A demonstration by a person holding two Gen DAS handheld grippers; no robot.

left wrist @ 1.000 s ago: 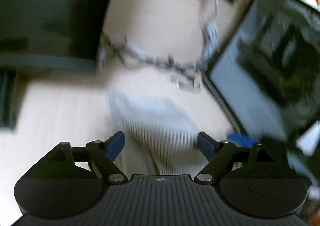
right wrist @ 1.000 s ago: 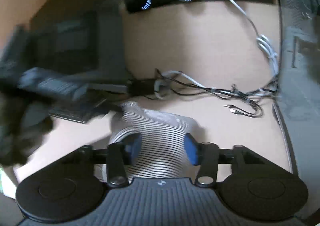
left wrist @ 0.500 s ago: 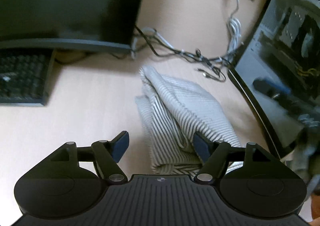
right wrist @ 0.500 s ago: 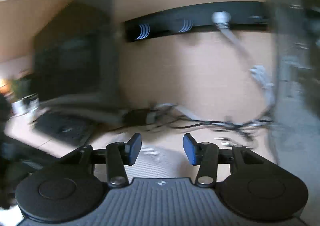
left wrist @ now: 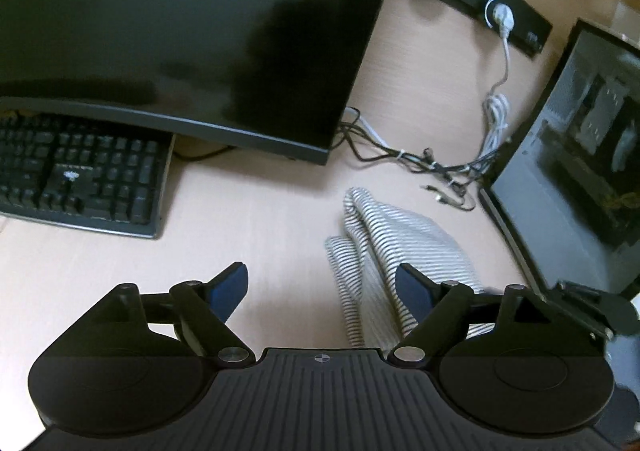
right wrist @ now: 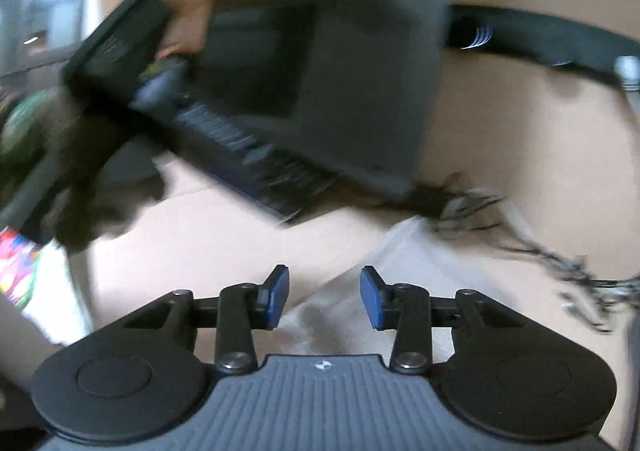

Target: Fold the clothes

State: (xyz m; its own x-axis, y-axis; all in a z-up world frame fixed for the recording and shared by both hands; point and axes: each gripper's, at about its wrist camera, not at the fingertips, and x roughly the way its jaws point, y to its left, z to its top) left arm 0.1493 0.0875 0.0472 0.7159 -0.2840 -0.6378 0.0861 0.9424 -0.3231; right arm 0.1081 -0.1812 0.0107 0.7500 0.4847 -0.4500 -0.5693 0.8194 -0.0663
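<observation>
Evidently we had our left gripper [left wrist: 320, 285] held above the pale wooden desk [left wrist: 240, 219], tipped down toward it, its jaws spreading with nothing between the blue pads; the bare desk showed in the gap, which suits a hand that has no cloth to hold and is kept clear of the bundle. Our white, black-striped knitted garment [left wrist: 384, 235] lay bunched in a narrow, loosely folded heap on the desk, just right of that gap, with the right pad of the left gripper in front of its near edge; we could not tell whether pad and cloth touched. It sat between the wide dark curved monitor [left wrist: 180, 31] and the glass-sided computer case [left wrist: 580, 151], close to the tangle of black and white cables [left wrist: 440, 167], probably because that was the only free patch of desk. A black keyboard [left wrist: 80, 175] filled the space under the monitor. Our right gripper [right wrist: 324, 297] was blurred by motion in its own view; its jaws were narrowing, and we saw no cloth pinched between its pads, only a pale smear of the garment beyond and below them. We judged the folding nearly done, the heap wanting perhaps a final tidy
</observation>
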